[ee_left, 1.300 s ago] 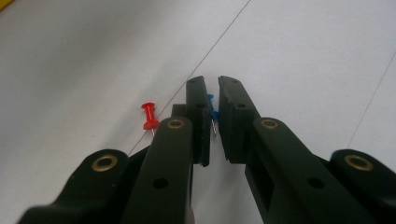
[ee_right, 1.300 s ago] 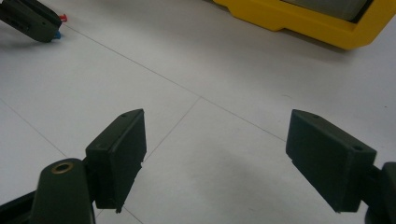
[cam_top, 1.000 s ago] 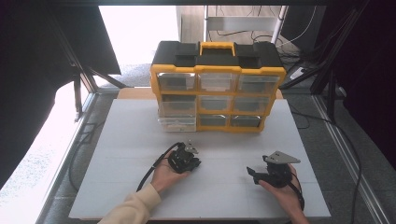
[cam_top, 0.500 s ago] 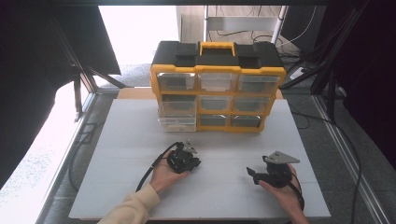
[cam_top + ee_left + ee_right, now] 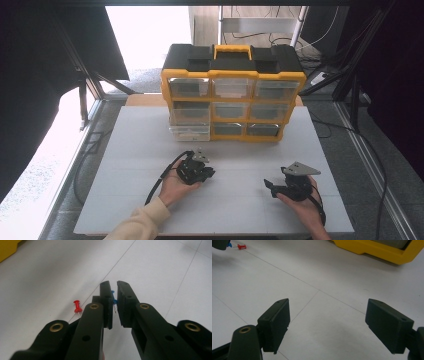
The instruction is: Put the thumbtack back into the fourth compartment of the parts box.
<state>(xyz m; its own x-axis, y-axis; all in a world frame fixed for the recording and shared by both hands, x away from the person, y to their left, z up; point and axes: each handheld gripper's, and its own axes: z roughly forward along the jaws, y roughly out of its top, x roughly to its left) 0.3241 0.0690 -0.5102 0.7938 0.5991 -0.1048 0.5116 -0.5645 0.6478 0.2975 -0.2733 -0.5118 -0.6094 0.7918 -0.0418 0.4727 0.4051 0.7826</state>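
One blue pin (image 5: pixel 114 300) is pinched between the nearly shut jaws of the left gripper (image 5: pixel 113 287), lifted just above the white table (image 5: pixel 155 270), likely to be carried. The right gripper (image 5: pixel 327 315) is held wide open, empty. A red pin (image 5: pixel 78 307) is left nearby.

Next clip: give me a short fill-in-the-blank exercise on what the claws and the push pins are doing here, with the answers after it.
1. The left claw is shut on a push pin whose head is ____.
2. The push pin lying loose on the white table beside that claw is ____.
3. The right claw stands ____, with nothing between its jaws.
4. The drawer organizer at the far side of the table has a frame coloured ____.

Missing words: blue; red; open; yellow
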